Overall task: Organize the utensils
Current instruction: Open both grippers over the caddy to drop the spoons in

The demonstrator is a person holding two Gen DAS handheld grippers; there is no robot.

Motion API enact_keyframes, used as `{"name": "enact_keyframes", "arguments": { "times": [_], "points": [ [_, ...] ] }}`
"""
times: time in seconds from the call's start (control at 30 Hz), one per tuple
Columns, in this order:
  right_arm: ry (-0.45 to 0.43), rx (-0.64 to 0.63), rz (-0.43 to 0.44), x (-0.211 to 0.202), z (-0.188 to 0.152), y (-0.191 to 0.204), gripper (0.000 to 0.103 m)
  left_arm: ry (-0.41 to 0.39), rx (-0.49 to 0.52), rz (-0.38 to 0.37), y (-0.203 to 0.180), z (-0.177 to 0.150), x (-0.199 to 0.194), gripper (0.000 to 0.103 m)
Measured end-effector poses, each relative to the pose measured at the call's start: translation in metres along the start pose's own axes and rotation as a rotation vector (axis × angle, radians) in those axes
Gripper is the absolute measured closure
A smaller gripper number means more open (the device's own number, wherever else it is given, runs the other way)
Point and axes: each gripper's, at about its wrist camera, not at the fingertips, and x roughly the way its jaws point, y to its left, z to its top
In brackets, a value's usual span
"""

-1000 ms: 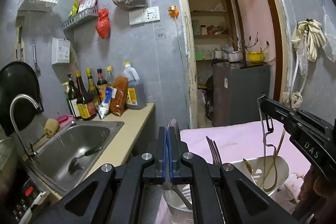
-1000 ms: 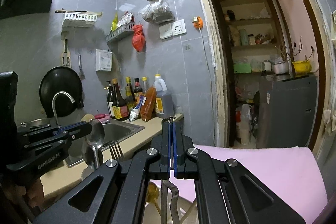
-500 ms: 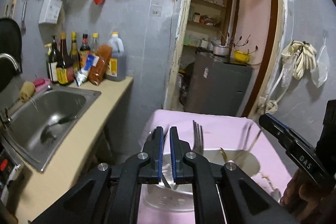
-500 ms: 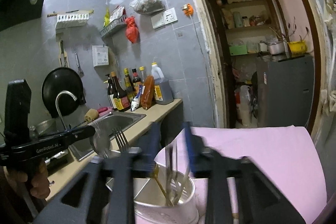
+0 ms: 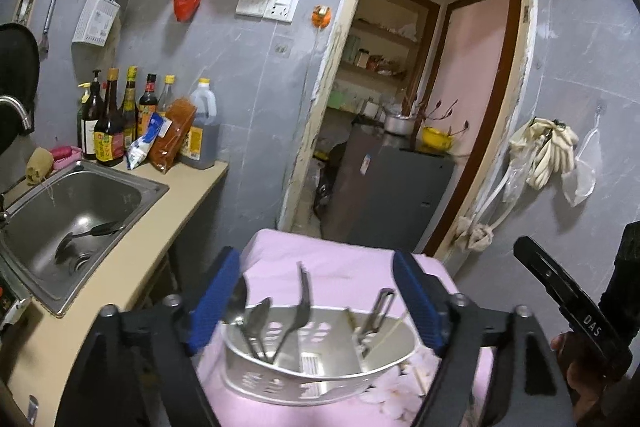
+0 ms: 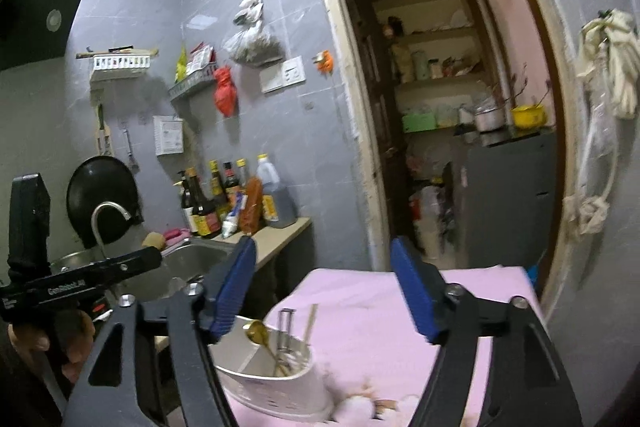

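A white perforated utensil holder (image 5: 256,385) stands on a pink cloth (image 5: 340,263). In its left part are two spoons (image 5: 240,301) and a fork (image 5: 303,287); a peeler (image 5: 378,309) and chopsticks lean in its right part. My left gripper (image 5: 316,301) hangs above and in front of it, its jaws opening with nothing between the pads. In the right wrist view the holder (image 6: 260,393) shows a gold spoon (image 6: 256,331) and the peeler (image 6: 285,323). My right gripper (image 6: 324,287) is above it, its jaws opening on nothing.
A steel sink (image 5: 80,203) with a ladle in it sits in a beige counter (image 5: 160,243) to the left. Sauce bottles (image 5: 116,123) line the wall behind it. Beyond the cloth is a doorway with a grey fridge (image 5: 392,195). A person's hand (image 6: 60,339) holds the left gripper.
Both grippers went from shut on a utensil to wide open. The spoon and the peeler now rest in the holder. Both hands have lifted and drawn back from it.
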Motion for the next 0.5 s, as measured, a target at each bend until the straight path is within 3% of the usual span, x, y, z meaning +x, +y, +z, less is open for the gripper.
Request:
{"name": "enact_keyframes", "arguments": {
  "times": [0.17, 0.33, 0.5],
  "points": [
    [-0.023, -0.044, -0.119, -0.029, 0.008, -0.016, 0.005, -0.05, 0.036, 0.02, -0.027, -0.005, -0.008, 0.003],
    [-0.036, -0.067, -0.205, -0.054, 0.01, -0.033, 0.002, -0.097, 0.102, 0.038, -0.058, -0.021, -0.011, 0.002],
    [-0.004, -0.067, -0.247, -0.07, 0.003, -0.052, 0.002, -0.091, 0.133, 0.014, -0.084, -0.041, -0.011, 0.002]
  ]
}}
